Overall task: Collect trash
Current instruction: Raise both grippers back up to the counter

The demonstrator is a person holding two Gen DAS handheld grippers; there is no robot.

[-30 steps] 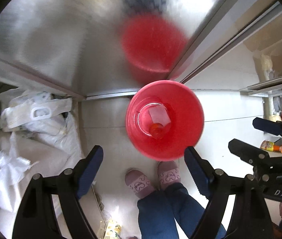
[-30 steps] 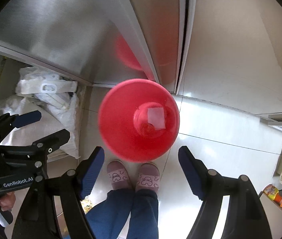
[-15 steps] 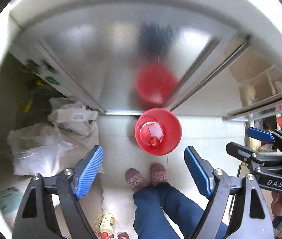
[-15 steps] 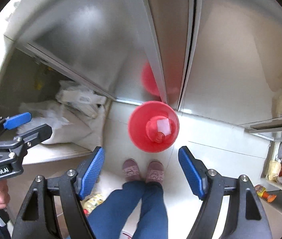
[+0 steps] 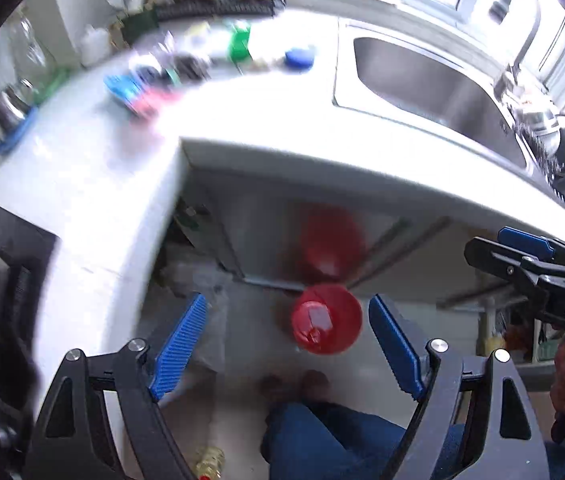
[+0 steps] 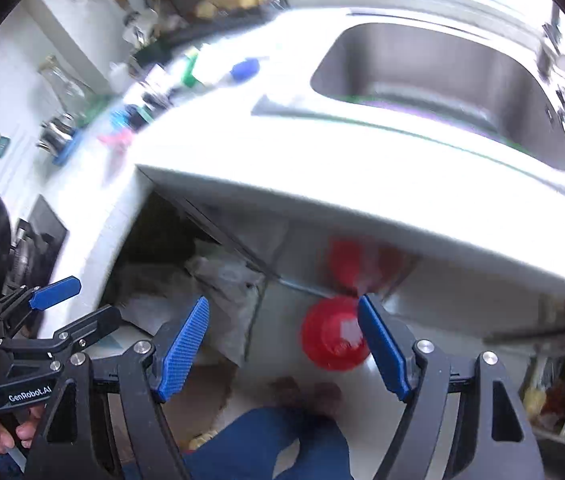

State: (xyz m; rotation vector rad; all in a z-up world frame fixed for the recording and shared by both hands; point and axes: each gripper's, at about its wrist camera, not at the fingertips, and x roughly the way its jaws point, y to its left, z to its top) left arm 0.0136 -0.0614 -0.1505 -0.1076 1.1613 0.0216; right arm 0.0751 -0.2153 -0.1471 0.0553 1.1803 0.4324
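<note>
- Both tongs are being held wide apart with nothing between the blue pads: the left gripper in the left wrist view, the right gripper in the right wrist view.
- Each gripper is being pointed steeply downward, over the edge of a white countertop and toward the pale floor below.
- A red bin is being seen from above on the floor, close to the metal cabinet front under the counter; its blurred red reflection is being shown on that metal.
- Inside the bin, a pale flat scrap and a small reddish item are being made out, though what they are cannot be told.
- In the right wrist view the same red bin is being partly covered by the right-hand blue pad of the right gripper.
- White bags are being seen heaped in the open space under the counter, left of the bin.
- The person's blue trouser legs and slippers are being seen just below the bin in both views.
- A steel sink is being shown set into the countertop, with blurred bottles and coloured items crowded to its left.
- The other gripper is being caught at the edge of each view.
</note>
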